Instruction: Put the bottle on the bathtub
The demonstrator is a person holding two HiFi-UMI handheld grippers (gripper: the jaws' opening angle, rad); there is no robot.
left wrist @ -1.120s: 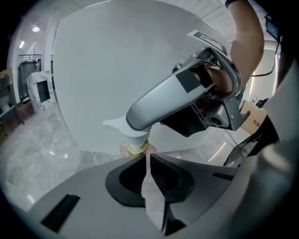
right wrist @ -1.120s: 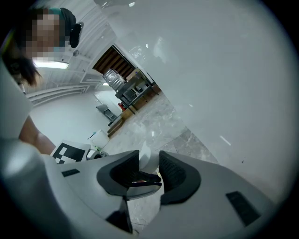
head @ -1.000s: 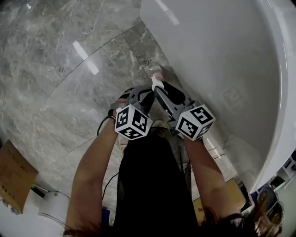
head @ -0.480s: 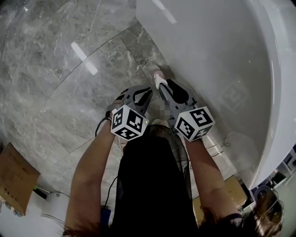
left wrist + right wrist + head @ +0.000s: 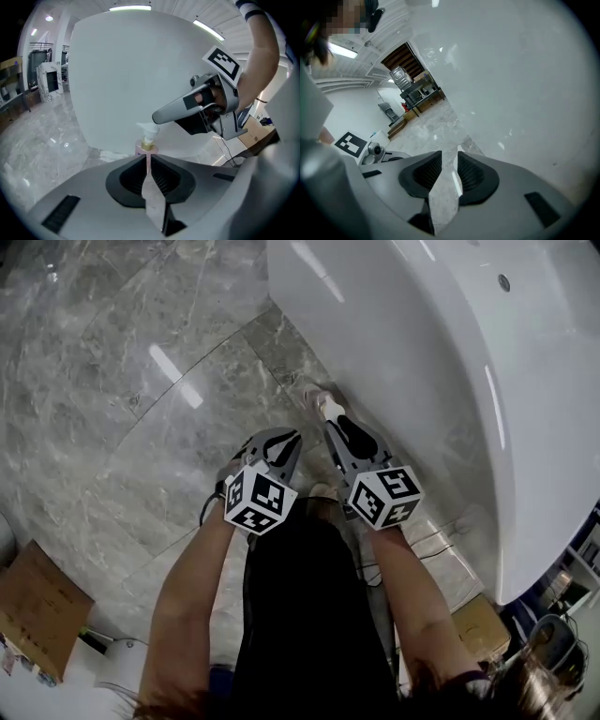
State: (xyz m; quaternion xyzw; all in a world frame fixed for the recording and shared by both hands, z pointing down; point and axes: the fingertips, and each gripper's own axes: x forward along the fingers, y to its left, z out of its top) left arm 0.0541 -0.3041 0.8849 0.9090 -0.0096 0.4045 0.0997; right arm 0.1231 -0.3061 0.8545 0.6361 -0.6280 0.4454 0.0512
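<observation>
The bottle (image 5: 146, 138) is standing by the bathtub (image 5: 403, 362) wall, only its white pump and gold collar showing past the left gripper (image 5: 146, 161), whose jaws are pressing together on nothing. The right gripper (image 5: 449, 154) is hovering just above the pump, jaws slightly parted and empty, showing only floor (image 5: 141, 381) between them.

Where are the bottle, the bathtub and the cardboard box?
bottle (image 5: 148, 129), left gripper view, on its white pump head.
bathtub (image 5: 398, 352), head view, on its white outer wall.
cardboard box (image 5: 37, 601), head view, on its brown top.
</observation>
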